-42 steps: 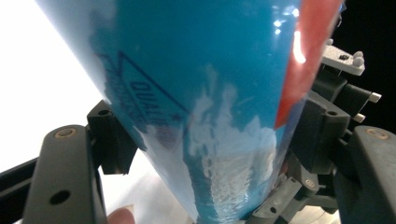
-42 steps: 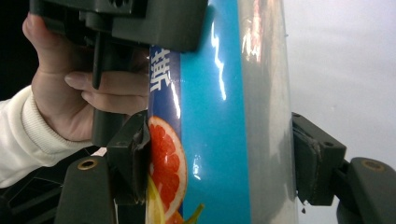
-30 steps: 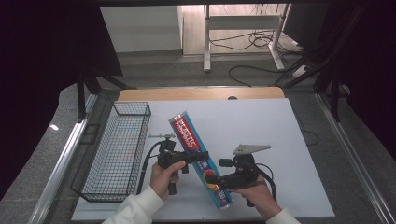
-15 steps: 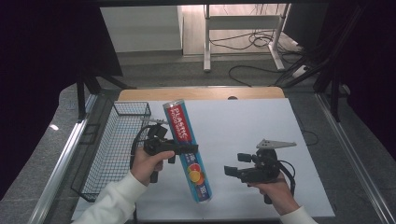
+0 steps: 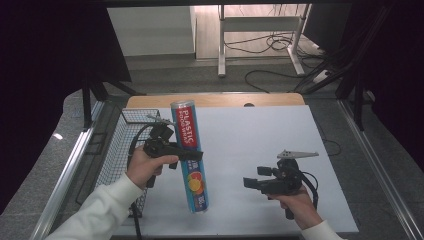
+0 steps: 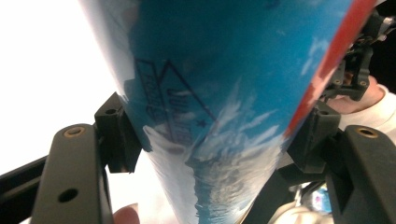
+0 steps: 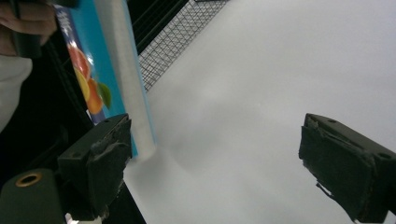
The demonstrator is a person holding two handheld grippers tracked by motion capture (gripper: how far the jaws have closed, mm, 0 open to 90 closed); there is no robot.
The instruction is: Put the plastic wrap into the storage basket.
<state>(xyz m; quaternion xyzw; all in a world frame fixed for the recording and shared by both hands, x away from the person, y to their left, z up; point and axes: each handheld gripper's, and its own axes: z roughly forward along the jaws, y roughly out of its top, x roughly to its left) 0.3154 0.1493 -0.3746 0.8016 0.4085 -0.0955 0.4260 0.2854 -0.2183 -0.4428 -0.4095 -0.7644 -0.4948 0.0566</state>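
Note:
A long blue roll of plastic food wrap (image 5: 186, 127) with a red label stands tilted, top end leaning away, next to the wire basket (image 5: 117, 150). My left gripper (image 5: 192, 155) is shut on the roll's middle. In the left gripper view the roll (image 6: 224, 93) sits between the pads (image 6: 116, 135), which press its sides. My right gripper (image 5: 252, 177) is held over the white table sheet to the right, apart from the roll. Its jaws have just been closing a little but stand wide, with nothing between them (image 7: 233, 163). The roll (image 7: 107, 60) lies beyond its left jaw.
The black wire basket stands at the table's left edge, and its mesh (image 7: 177, 37) shows in the right gripper view. A white sheet (image 5: 260, 125) covers the table, with a wooden strip (image 5: 215, 100) at the far edge. Dark curtains flank both sides.
My left gripper has lifted the roll and carried it left toward the basket, standing it more upright. My right gripper has drawn away from the roll to the right.

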